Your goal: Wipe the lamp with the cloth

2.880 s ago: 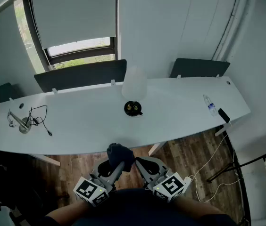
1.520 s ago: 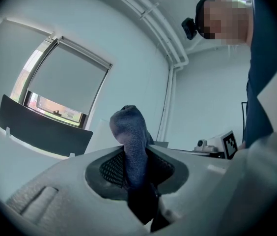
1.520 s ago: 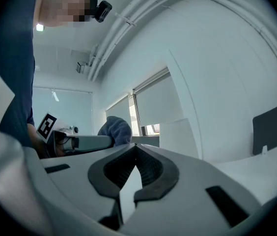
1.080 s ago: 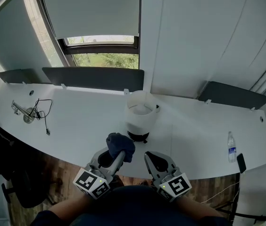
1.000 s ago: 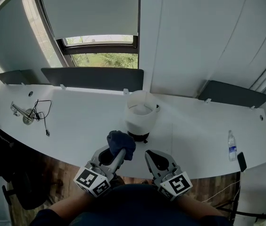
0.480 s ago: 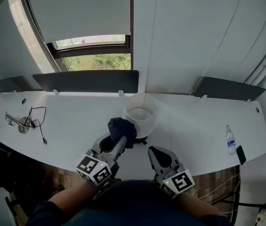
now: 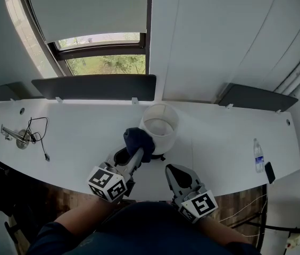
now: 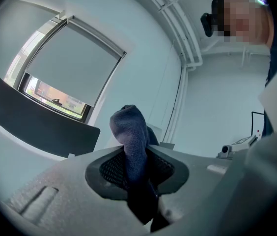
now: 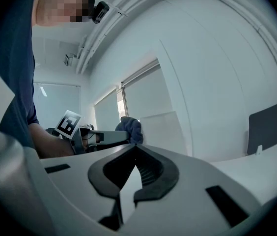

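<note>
A lamp with a white drum shade (image 7: 159, 127) and a dark base (image 7: 156, 156) stands on the white table (image 7: 75, 142), near its front edge. My left gripper (image 7: 137, 154) is shut on a dark blue cloth (image 7: 138, 141), and the bunched cloth rests against the shade's left side. In the left gripper view the cloth (image 8: 130, 137) sticks up between the jaws of the left gripper (image 8: 136, 167). My right gripper (image 7: 173, 171) sits lower right of the lamp base, shut and holding nothing. The right gripper view shows the right gripper (image 9: 135, 152), the cloth (image 9: 130, 127) and the shade (image 9: 161, 132).
A water bottle (image 7: 255, 154) and a dark flat object (image 7: 269, 172) lie at the table's right end. A metal item with a black cable (image 7: 22, 136) lies at the left end. Dark panels (image 7: 94, 87) line the table's back edge below a window (image 7: 105, 62).
The left gripper has carried the cloth forward and up until it meets the lamp shade. The lamp now sits closer in the head view. The right gripper has stayed low and shut.
</note>
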### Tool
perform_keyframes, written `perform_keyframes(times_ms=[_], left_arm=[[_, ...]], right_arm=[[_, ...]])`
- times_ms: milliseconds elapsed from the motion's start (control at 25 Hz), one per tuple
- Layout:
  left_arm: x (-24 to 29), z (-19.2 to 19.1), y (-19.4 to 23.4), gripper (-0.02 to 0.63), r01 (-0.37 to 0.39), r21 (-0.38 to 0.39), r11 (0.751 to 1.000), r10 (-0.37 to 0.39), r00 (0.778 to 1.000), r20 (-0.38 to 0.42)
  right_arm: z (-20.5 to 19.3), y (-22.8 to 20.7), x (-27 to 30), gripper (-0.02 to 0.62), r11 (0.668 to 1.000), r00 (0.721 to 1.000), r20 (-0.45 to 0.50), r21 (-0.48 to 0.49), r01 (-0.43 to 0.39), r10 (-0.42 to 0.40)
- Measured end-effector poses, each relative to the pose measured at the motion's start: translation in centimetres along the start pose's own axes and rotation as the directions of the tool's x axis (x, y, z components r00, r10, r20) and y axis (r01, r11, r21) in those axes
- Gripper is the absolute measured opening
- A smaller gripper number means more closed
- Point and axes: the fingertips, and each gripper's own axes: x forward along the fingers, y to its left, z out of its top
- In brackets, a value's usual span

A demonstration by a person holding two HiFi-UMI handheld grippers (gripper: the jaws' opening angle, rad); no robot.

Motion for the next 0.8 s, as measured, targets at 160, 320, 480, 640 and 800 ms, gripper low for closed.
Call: perform_keyframes(times_ms=[160,320,480,640,800], left_arm=[[-0.1,-2.0,1.3,0.1,-0.021,-0.009,1.0,0.02,0.999,-0.042],[-0.2,-4.3,2.3,0.1,-0.031,0.0,1.0,0.031,0.995,-0.092],[-0.2,-6.6,3.0,0.1,-0.046,0.003,0.999,0.046,0.989,-0.143],[0.0,-8.6,3.6,0.101,-0.06,0.005,0.998,0.059,0.979,-0.195],[-0.4,-9.2,4.1,0.1,-0.069,0.006,0.998,0.069,0.974,-0.218]], right_arm=[[-0.5,-0.1,0.4,0.009,1.0,1.0,-0.017,0.005,0.002,-0.002],[-0.6,-0.1,0.5,0.009,1.0,1.0,-0.027,-0.003,-0.001,0.001],[-0.8,-0.3,0.2,0.009,1.0,0.999,-0.038,-0.004,0.003,-0.004],[-0.7,-0.4,0.0,0.009,1.0,0.999,-0.035,-0.004,0.005,-0.006],[-0.6,-0.6,0.1,0.009,1.0,1.0,-0.024,0.002,0.009,-0.009]])
